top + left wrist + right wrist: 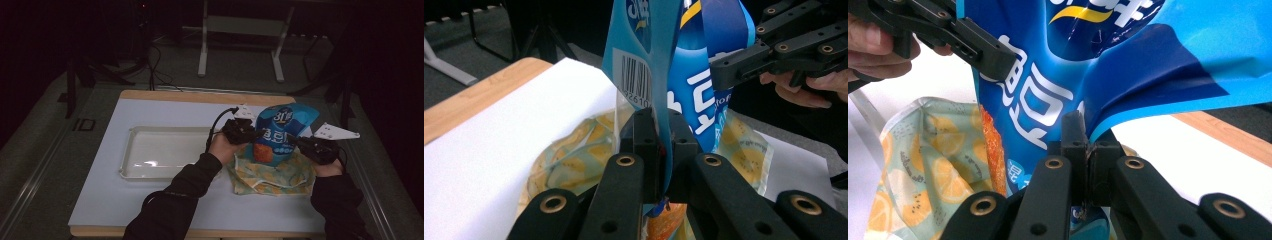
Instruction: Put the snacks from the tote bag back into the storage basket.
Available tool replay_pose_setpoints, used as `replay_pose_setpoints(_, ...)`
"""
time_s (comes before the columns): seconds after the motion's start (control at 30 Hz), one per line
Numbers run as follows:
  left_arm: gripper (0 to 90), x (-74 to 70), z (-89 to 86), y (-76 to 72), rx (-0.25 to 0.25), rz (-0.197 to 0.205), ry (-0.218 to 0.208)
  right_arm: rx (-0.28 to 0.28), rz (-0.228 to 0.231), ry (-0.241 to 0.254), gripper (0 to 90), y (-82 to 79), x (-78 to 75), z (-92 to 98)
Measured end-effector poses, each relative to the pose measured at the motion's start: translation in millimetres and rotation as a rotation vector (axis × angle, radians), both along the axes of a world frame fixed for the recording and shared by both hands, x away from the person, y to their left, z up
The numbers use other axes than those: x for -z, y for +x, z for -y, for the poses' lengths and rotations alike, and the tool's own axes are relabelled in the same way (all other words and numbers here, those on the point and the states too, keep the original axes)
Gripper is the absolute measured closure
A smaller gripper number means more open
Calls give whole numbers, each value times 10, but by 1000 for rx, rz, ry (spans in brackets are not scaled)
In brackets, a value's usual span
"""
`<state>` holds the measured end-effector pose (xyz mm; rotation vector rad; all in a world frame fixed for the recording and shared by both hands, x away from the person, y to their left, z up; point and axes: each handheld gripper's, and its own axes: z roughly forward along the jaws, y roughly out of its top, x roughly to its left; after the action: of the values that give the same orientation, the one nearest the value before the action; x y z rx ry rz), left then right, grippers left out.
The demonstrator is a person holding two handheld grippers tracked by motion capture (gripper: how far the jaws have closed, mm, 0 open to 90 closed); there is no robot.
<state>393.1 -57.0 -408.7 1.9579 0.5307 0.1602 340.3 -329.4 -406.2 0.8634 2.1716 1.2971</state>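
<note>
Presently your left gripper (663,150) has its jaws clamped on one side edge of the blue snack bag (281,132), and your right gripper (1087,145) has its jaws clamped on the opposite edge. Between them the bag stands upright over a lemon-print cloth (270,175) on the white counter (100,200). Left of the cloth sits a white tray (131,150).

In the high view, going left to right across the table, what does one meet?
Shallow white plastic tray → left gripper, shut on the bag's edge → upright blue snack bag → right gripper, shut on the bag's other edge.
</note>
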Motion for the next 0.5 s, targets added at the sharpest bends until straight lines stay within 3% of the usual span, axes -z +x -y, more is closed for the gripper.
replay_pose_setpoints(0.5, 881, -312, -16, 12, 5, 27, -19, 7, 43, 10, 887, -10, -286, -2)
